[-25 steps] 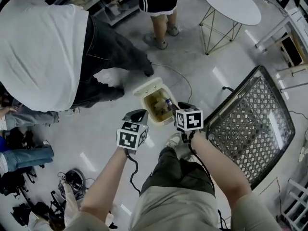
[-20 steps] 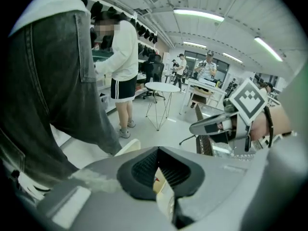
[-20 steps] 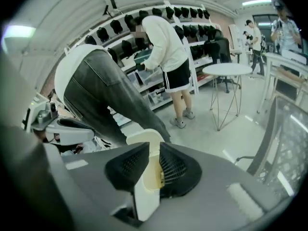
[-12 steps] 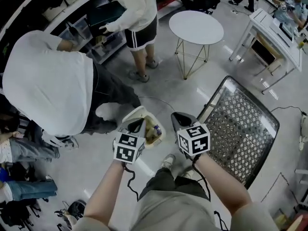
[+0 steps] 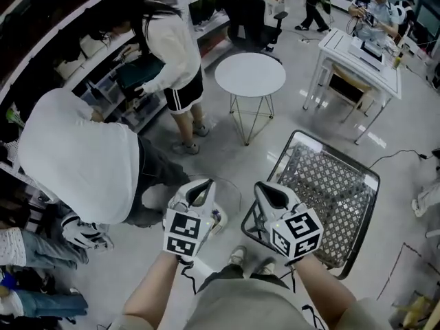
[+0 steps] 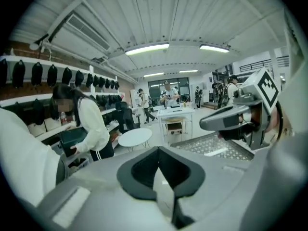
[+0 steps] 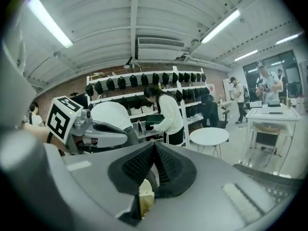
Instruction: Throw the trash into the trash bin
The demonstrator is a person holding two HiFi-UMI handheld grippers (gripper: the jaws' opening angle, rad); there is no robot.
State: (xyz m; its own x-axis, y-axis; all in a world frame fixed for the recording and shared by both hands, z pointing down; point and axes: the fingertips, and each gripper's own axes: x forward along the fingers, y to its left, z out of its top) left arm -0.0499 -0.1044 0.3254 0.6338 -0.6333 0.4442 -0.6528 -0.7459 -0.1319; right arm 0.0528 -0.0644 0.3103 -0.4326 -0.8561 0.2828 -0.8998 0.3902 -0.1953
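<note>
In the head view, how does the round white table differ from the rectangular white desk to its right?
The round table has a circular top; the desk has a rectangular one. The round table's top is bare; the desk carries several things. The round table stands on thin slanted wire legs; the desk on straight white ones. Both tops are white.

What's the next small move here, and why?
Probably lower both and scan the floor for more trash. The left gripper and right gripper are shut with nothing between their jaws, and the trash bin, partly hidden under the left gripper, already holds scraps, so nothing seems left to drop.
</note>
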